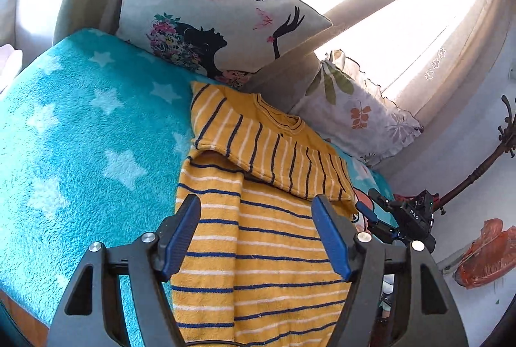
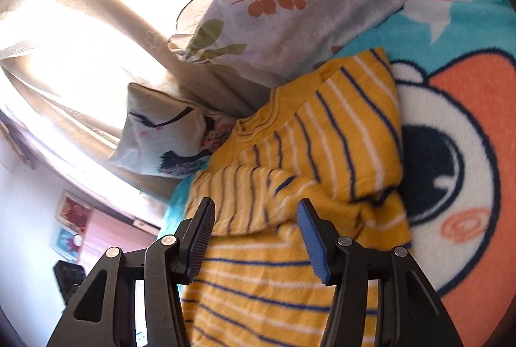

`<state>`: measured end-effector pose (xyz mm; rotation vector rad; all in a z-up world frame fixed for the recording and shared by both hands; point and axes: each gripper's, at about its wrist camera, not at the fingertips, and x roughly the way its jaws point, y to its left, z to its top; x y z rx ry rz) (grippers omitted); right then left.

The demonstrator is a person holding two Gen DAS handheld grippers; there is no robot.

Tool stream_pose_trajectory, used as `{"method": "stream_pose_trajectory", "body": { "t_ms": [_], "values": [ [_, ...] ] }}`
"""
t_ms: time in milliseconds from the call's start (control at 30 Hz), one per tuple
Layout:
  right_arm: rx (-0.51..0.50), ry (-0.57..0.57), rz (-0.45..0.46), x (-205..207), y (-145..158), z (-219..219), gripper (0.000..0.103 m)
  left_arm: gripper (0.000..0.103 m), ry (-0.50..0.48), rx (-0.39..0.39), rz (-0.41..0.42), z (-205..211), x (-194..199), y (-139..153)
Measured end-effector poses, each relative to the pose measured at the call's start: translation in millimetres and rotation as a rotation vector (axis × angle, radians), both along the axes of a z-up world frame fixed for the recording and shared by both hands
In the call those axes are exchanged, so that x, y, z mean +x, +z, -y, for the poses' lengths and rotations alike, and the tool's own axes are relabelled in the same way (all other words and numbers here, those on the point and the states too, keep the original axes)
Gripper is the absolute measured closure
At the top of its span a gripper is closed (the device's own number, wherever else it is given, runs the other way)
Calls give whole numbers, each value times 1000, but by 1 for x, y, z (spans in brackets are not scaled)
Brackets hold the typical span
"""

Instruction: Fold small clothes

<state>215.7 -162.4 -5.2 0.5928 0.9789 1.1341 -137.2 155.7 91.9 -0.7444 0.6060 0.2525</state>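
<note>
striped shirt [image 1: 267, 244]: soft, light, limp | hold: near hem corners | left gripper [image 1: 258, 237]: released | right gripper [image 2: 258, 244]: released

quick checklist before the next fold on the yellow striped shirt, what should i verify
1. Left gripper free of cloth: ok, jaws apart, nothing pinched.
2. Right gripper free of cloth: ok, jaws apart.
3. Yellow striped shirt lies on the blue star blanket: ok.
4. Both sleeves folded in over the body: ok.
5. Folded sleeves lie flat: not ok, rumpled in the right wrist view.
6. Bottom hem straight: cannot tell, out of view.
</note>
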Motion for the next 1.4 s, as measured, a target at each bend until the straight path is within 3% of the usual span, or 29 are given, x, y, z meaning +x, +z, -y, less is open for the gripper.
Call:
{"method": "stream_pose_trajectory", "body": {
  "t_ms": [167,233,300,467,500,533,567,600,633,733,800,900,1000,1067,1133,1200,1267,1333,1400],
  "values": [
    [-9,42,-76,-20,4,-15,45,33,-24,-59,36,-3,-12,-9],
    [-79,-9,-101,-18,0,-23,44,33,-28,-71,49,-1,-16,-10],
    [-116,-68,-182,-9,-12,-30,44,33,-38,-84,65,1,-21,-9],
    [-102,-250,-290,19,-36,-26,45,33,-65,-72,79,6,-32,-7],
    [-89,-272,-302,21,-37,-25,48,33,-65,-71,82,5,-34,-7],
    [-83,-287,-304,23,-38,-23,59,33,-65,-74,85,4,-36,-7],
    [-97,-295,-290,24,-37,-25,67,33,-64,-80,87,3,-38,-8],
    [-124,-289,-262,25,-34,-28,85,33,-62,-86,88,1,-39,-10],
    [-157,-277,-223,25,-30,-33,90,33,-60,-93,86,-1,-41,-11],
    [-254,-238,-83,25,-1,-54,93,33,-55,-117,74,-6,-42,-15],
    [-247,-195,54,21,37,-66,93,33,-58,-124,76,-7,-42,-17],
    [-143,-112,291,1,102,-76,93,32,-58,-117,76,-4,-39,-16],
    [-59,-63,345,-4,121,-74,93,32,-61,-124,67,-1,-34,-19],
    [-66,-70,315,3,102,-65,93,32,-65,-123,56,1,-30,-21],
    [-152,-87,251,17,64,-60,92,32,-67,-126,40,1,-26,-24],
    [-266,-111,148,34,18,-49,90,32,-69,-132,26,0,-22,-26],
    [-271,-124,28,42,-18,-29,90,32,-73,-125,16,1,-20,-26],
    [-249,-113,-1,37,-31,-15,90,31,-69,-118,6,1,-18,-26],
    [-267,-101,35,28,-30,-9,90,31,-63,-119,-5,-1,-14,-27]
  ]
}}
